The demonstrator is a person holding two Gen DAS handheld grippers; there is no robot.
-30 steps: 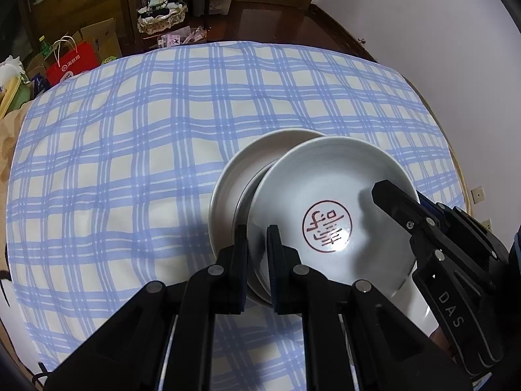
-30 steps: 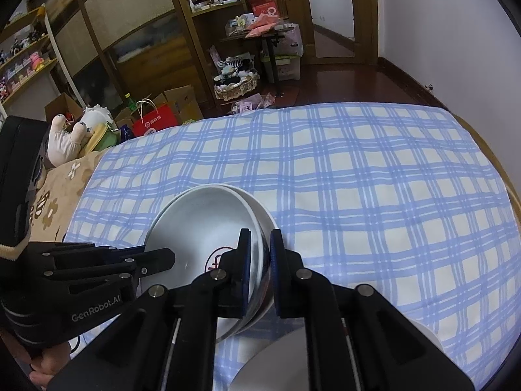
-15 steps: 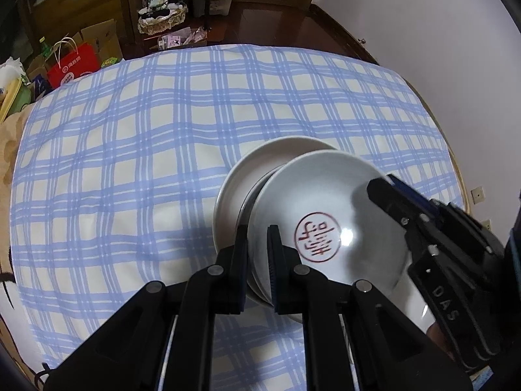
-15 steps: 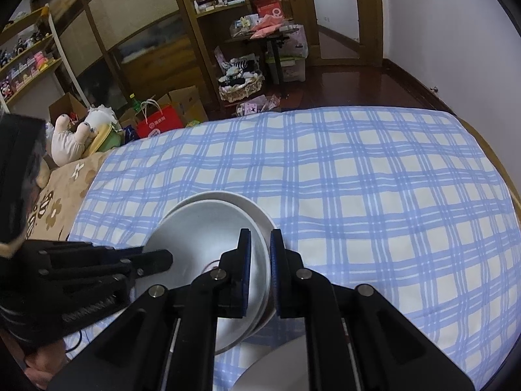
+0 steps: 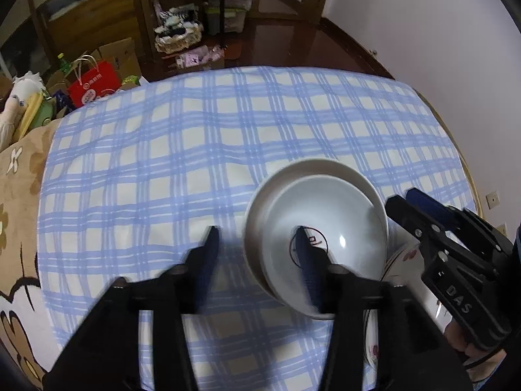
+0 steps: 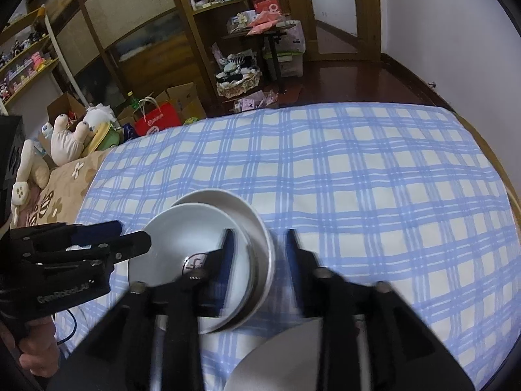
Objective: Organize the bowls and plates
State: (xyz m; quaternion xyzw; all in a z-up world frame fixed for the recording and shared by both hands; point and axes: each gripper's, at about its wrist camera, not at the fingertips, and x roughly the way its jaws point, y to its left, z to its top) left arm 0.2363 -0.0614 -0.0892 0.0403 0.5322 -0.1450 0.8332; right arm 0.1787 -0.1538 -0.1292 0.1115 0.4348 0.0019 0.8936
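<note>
Two stacked white bowls (image 5: 316, 228) on the blue-checked surface (image 5: 195, 163), left gripper (image 5: 257, 254) and right gripper (image 6: 257, 254) both just opened, jaws apart, straddling opposite rims, nothing clamped.

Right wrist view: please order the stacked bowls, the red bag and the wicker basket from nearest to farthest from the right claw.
1. Stacked bowls, at the right claw, on its left finger.
2. Red bag, on the floor, far left.
3. Wicker basket, farther back, centre.
</note>
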